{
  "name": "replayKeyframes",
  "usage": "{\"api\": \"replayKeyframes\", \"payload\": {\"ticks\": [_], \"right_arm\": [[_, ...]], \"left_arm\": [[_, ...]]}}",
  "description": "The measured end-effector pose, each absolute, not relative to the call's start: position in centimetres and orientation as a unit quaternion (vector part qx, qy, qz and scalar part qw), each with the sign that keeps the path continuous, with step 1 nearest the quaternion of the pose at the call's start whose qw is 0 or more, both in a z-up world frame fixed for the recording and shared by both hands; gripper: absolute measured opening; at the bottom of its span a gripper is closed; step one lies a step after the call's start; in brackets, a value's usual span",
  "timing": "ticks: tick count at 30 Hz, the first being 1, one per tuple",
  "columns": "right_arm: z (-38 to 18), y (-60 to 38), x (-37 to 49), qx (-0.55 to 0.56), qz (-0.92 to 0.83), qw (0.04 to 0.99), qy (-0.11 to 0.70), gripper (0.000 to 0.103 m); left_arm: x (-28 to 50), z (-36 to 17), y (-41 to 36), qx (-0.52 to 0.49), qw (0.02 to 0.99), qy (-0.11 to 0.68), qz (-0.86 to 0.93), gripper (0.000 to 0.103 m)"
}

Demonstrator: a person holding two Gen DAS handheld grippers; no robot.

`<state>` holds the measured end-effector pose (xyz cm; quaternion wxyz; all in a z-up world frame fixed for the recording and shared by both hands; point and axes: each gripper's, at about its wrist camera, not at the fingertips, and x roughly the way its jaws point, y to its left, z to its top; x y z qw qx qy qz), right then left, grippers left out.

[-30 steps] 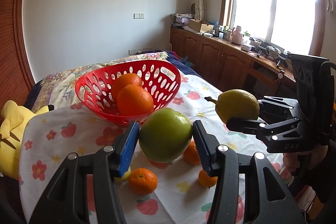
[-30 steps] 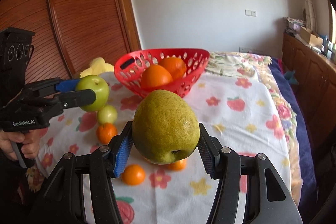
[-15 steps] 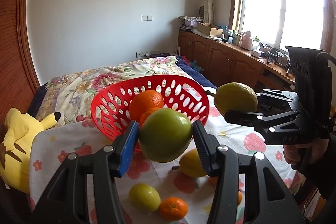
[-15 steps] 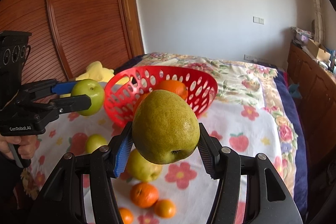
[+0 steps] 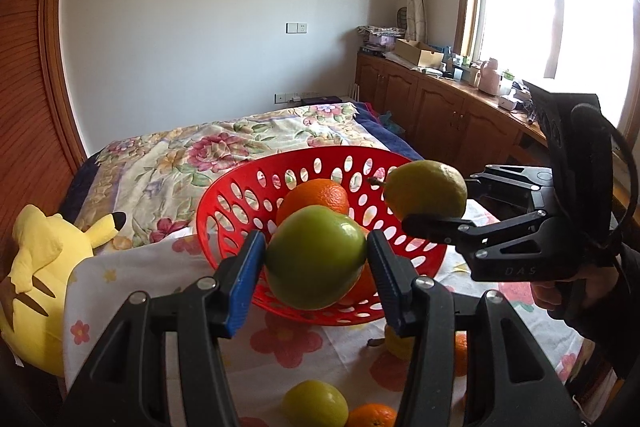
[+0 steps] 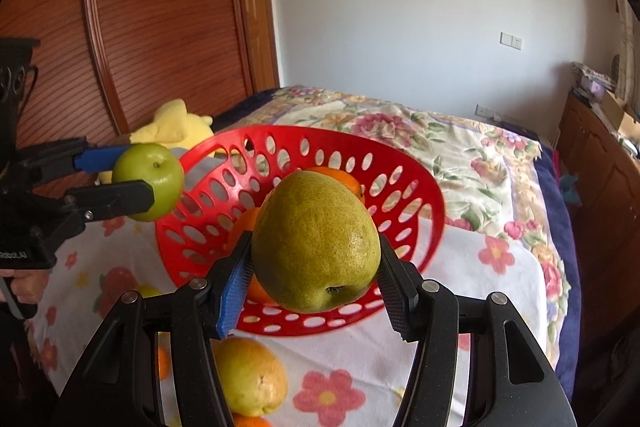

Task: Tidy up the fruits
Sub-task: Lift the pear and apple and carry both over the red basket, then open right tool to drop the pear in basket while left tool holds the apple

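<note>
My left gripper [image 5: 316, 267] is shut on a green apple [image 5: 316, 257] and holds it in the air at the near rim of the red basket [image 5: 240, 199]. My right gripper [image 6: 314, 275] is shut on a yellow-green pear [image 6: 316, 239], held above the basket's [image 6: 416, 183] near side. The basket holds oranges [image 5: 314, 195]. The pear also shows in the left wrist view [image 5: 426, 191], and the apple in the right wrist view [image 6: 150, 181]. On the flowered cloth lie a second green apple [image 5: 316, 403], small oranges [image 5: 372, 415] and another pear [image 6: 250, 375].
A yellow plush toy [image 5: 36, 279] lies at the left edge of the cloth. The bed with its floral quilt [image 5: 224, 143] stretches behind the basket. Wooden cabinets [image 5: 432, 107] line the right wall under the window.
Both grippers have risen and moved forward toward the basket, each still holding its fruit. The basket now sits directly under and behind both fruits.
</note>
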<state>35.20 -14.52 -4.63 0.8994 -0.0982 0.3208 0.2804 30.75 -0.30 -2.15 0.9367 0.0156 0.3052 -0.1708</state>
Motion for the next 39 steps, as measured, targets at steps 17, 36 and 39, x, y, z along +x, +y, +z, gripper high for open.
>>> {"api": "replayKeyframes", "payload": {"ticks": [17, 36, 39], "right_arm": [[-7.2, -12.5, 36.4, -0.138, 0.260, 0.891, 0.344, 0.060], [-5.5, -15.7, 34.0, -0.088, 0.247, 0.910, 0.322, 0.067], [-5.6, -16.1, 33.3, -0.081, 0.247, 0.910, 0.323, 0.068]], "left_arm": [[32.8, -3.1, -0.1, 0.016, 0.935, 0.315, -0.164, 0.051], [36.2, -5.8, -0.7, 0.017, 0.927, 0.348, -0.142, 0.052], [36.4, -6.2, -1.1, 0.022, 0.925, 0.355, -0.138, 0.052]]}}
